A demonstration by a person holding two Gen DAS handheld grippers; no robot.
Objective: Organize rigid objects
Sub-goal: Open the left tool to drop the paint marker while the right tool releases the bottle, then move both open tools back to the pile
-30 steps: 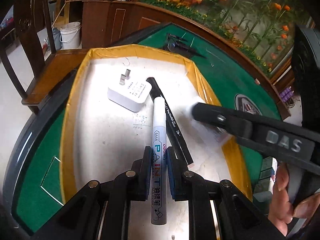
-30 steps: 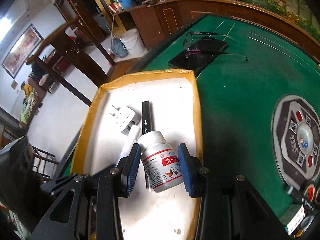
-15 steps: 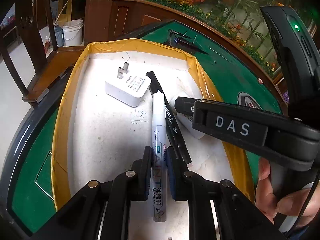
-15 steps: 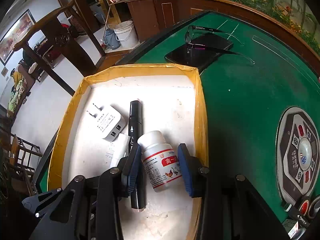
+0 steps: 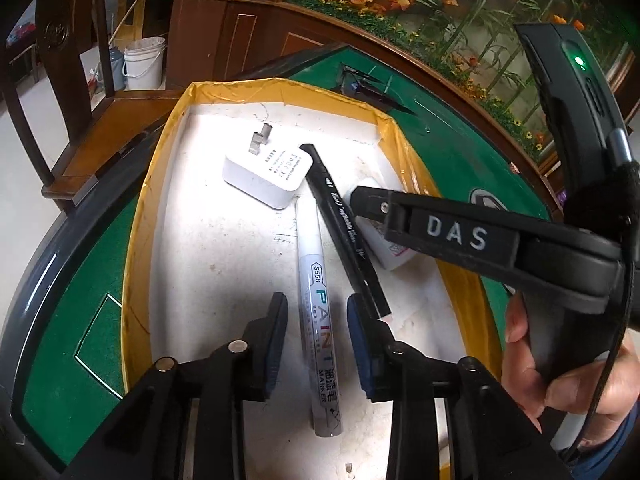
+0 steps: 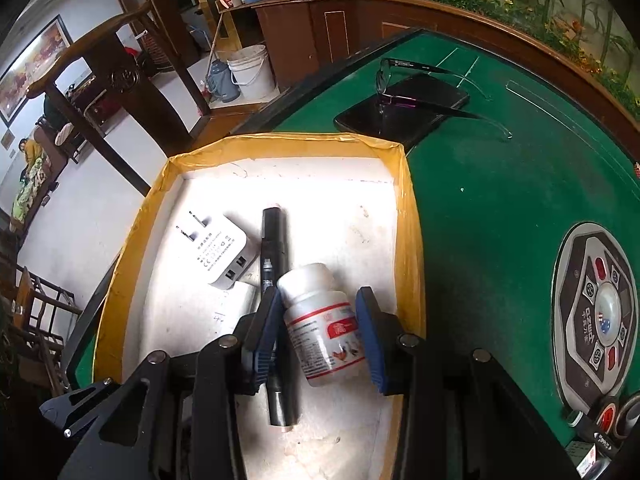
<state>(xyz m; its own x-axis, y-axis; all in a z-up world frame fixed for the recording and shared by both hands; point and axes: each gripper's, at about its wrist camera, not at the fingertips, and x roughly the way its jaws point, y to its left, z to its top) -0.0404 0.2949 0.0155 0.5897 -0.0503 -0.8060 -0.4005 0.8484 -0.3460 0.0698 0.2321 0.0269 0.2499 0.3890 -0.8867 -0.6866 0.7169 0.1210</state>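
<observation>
A yellow-rimmed box with a white floor holds a white plug adapter, a black marker and a white paint marker. My left gripper straddles the paint marker. Its jaws are opening and the pads stand clear of the marker, which lies on the box floor. My right gripper is shut on a white pill bottle, low over the box's right side. In the left wrist view the right gripper's finger covers most of the bottle.
The box sits on a green felt game table. Glasses lie on a black phone beyond the box. A round control panel is set into the table at right. A wooden chair and white bucket stand off the table.
My left gripper's jaws have spread and let go of the paint marker, which now lies in the box. The right gripper with the bottle has come lower and further into the box.
</observation>
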